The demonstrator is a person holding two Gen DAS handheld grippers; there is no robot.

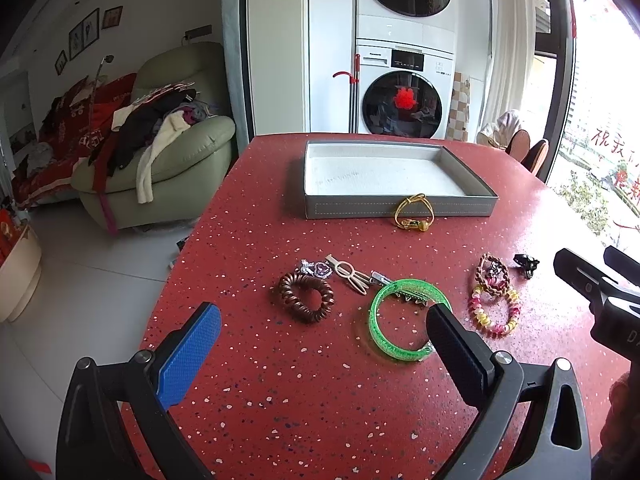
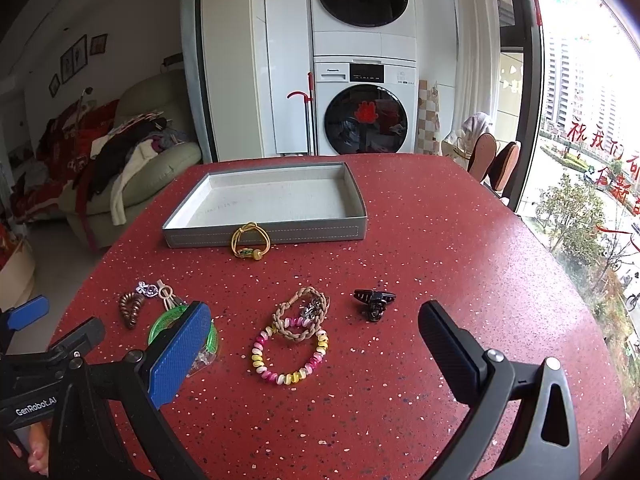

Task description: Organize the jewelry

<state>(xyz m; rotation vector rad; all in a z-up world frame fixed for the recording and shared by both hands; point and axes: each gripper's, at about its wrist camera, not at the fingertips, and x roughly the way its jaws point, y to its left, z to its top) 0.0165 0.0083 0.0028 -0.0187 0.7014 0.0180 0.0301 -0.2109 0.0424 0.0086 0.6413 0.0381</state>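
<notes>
A grey tray (image 1: 400, 209) (image 2: 264, 236) with a white lining stands empty at the back of the red table. A gold cord bracelet (image 1: 414, 211) (image 2: 250, 240) leans on its front wall. Nearer lie a brown spiral hair tie (image 1: 306, 297) (image 2: 133, 309), a silver brooch (image 1: 316, 269), a beige clip (image 1: 349, 276), a green bangle (image 1: 408, 320) (image 2: 166, 320), a braided bracelet (image 1: 492, 276) (image 2: 300, 314), a pink-yellow bead bracelet (image 1: 496, 311) (image 2: 290, 354) and a black claw clip (image 1: 526, 264) (image 2: 374, 303). My left gripper (image 1: 324, 340) is open above the hair tie and bangle. My right gripper (image 2: 316, 344) is open above the bead bracelet.
The red speckled table (image 1: 304, 400) (image 2: 440, 240) ends at its left edge above a white floor. A green armchair (image 1: 168, 160) piled with clothes stands to the left. Stacked washing machines (image 1: 404, 92) stand behind the table. A window (image 2: 580, 160) is at the right.
</notes>
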